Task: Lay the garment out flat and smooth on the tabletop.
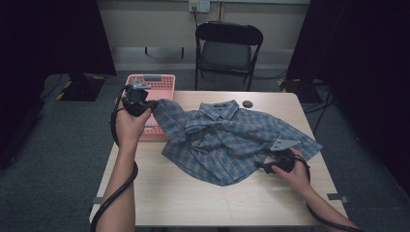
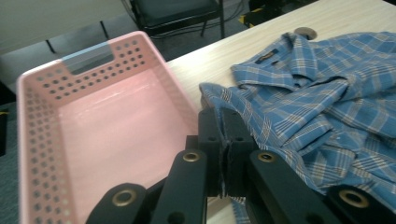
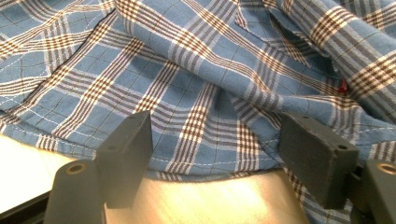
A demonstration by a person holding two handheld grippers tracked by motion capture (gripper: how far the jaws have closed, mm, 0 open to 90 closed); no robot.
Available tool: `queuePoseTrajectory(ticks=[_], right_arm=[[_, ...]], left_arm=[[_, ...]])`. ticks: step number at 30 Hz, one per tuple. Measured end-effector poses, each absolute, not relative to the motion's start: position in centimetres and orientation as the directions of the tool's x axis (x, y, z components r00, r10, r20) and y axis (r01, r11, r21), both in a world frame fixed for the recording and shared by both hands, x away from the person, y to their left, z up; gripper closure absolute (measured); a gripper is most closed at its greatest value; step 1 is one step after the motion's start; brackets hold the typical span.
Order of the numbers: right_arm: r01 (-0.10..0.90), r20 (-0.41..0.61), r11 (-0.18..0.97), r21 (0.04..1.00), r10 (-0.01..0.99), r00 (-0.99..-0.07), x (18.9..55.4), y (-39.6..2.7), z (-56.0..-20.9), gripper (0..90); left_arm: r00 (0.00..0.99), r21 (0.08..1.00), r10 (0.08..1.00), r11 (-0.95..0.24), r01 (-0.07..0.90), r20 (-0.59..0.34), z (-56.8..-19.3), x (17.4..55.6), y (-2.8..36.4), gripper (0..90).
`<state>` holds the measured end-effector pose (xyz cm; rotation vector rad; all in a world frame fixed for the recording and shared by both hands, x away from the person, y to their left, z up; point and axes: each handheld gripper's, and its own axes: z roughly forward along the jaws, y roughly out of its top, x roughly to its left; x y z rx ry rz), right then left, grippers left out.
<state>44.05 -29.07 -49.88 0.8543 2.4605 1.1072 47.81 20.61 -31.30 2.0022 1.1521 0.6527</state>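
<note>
Blue plaid shirt (image 1: pixel 227 140), crumpled, collar toward the far edge, lying across the middle of the wooden worktop (image 1: pixel 193 198); one sleeve end is lifted off the surface toward the pink basket (image 1: pixel 159 83). Left tongs (image 1: pixel 145 107) are clamped together on that sleeve end, held above the near rim of the basket; in the left gripper view the two black jaws meet with plaid cloth pinched between them, the perforated basket (image 2: pixel 93 126) open beneath and to the side. Right tongs (image 1: pixel 273 162) stand apart at the shirt's near right hem, low over the worktop; in the right gripper view the hem (image 3: pixel 196 158) lies between the two spread jaws, neither pad pressing on it. A small dark round disc (image 1: pixel 247 104) sits on the worktop just beyond the collar. A black folding chair (image 1: pixel 228 48) stands behind the worktop.
</note>
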Motion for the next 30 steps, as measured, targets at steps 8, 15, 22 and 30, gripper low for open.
queuePoseTrajectory(ticks=[8,15,22,30], right_arm=[[0.393,-0.035,0.523,0.757,0.632,-0.774,44.1,-29.1,-49.9,25.6],[0.391,-0.031,0.523,0.757,0.627,-0.778,44.1,-29.2,-49.9,25.6],[0.39,-0.03,0.524,0.757,0.624,-0.781,44.1,-29.2,-49.9,25.6],[0.388,-0.031,0.525,0.757,0.622,-0.782,44.1,-29.2,-49.9,25.6]], left_arm=[[0.455,0.786,0.888,-0.324,0.525,0.062,-31.6,48.2,22.6,88.1],[0.421,0.775,0.905,-0.304,0.554,0.054,-32.6,49.2,25.4,88.1],[0.359,0.754,0.93,-0.288,0.59,0.075,-34.3,51.1,28.2,88.1],[0.224,0.783,0.967,-0.234,0.576,0.123,-37.2,51.5,28.5,65.5]])
